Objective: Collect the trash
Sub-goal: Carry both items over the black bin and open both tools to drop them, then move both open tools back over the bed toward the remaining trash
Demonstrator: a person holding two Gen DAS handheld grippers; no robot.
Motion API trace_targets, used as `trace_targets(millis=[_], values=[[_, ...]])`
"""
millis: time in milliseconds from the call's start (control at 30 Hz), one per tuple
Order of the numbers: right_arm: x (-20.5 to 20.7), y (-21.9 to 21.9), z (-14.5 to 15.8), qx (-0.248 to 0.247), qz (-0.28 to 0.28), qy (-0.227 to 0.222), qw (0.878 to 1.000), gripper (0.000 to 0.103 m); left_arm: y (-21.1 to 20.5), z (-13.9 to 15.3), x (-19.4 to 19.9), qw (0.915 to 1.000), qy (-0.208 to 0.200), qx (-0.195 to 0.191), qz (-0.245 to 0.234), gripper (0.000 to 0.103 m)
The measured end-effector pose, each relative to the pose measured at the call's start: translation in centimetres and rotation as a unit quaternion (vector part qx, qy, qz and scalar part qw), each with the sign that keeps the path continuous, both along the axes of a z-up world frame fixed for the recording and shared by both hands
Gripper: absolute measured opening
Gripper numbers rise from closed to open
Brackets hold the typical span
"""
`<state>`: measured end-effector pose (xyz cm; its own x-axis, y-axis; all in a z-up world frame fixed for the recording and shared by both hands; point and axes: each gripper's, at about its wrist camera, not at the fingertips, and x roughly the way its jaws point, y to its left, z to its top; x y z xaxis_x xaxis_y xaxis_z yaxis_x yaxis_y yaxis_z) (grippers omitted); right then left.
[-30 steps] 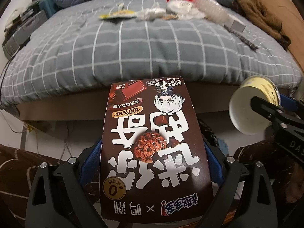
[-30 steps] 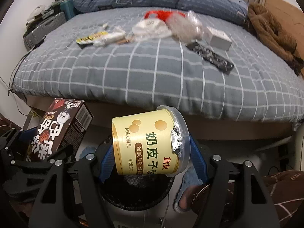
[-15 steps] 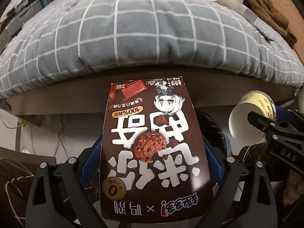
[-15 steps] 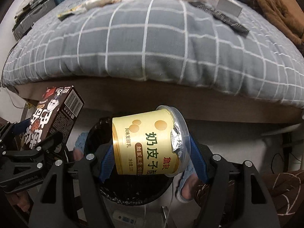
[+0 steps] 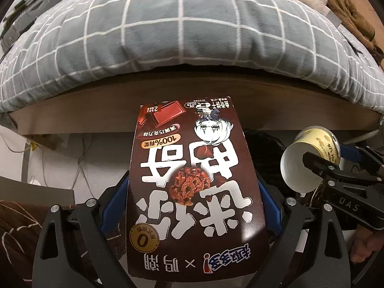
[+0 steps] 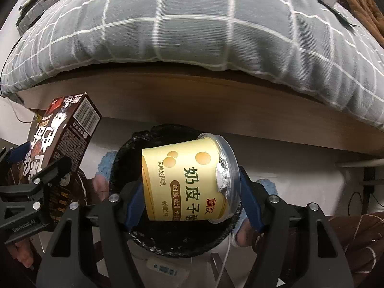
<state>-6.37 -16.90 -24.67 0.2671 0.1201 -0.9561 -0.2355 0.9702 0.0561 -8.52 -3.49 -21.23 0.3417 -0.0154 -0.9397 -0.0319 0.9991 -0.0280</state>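
I am clamping my left gripper on the chocolate cookie box beside the black-lined bin, my right gripper pinching the yellow yogurt cup above that bin, 2 loads hanging below the bed frame

A bedroom in a home. A bed with a grey, white-checked quilt on a wooden frame fills the far half. A brown garment lies at its far right. On the near floor stands a round bin with a black liner, cables trailing at left.

bin half hidden by cup
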Motion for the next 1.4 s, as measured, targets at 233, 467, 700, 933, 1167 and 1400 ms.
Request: trace_targets(millis=[233, 467, 700, 933, 1167, 1400], values=[[0.1, 1.5, -0.8, 0.001, 0.009, 0.001, 1.000, 0.067, 0.0, 0.0, -0.1, 1.0000, 0.003, 0.001, 0.006, 0.091], [-0.4, 0.2, 0.6, -0.007, -0.009, -0.015, 1.000, 0.083, 0.2, -0.1, -0.1, 1.0000, 0.000, -0.002, 0.001, 0.091], [-0.3, -2.6, 2.5, -0.023, -0.037, -0.041, 0.998, 0.094, -0.2, 0.2, 0.0, 1.0000, 0.001, -0.004, 0.001, 0.091], [-0.4, -5.4, 2.9, -0.038, -0.067, -0.055, 0.996, 0.095, -0.2, 0.0, 0.0, 1.0000, 0.001, -0.004, -0.007, 0.091], [-0.5, -7.9, 3.4, -0.039, -0.100, -0.061, 0.992, 0.095, 0.1, -0.1, 0.0, 0.9997, 0.004, -0.007, -0.024, 0.091], [-0.6, -9.4, 3.6, -0.035, -0.120, -0.062, 0.990, 0.095, -1.0, 0.0, -0.1, 0.9994, 0.001, -0.010, -0.032, 0.092]])
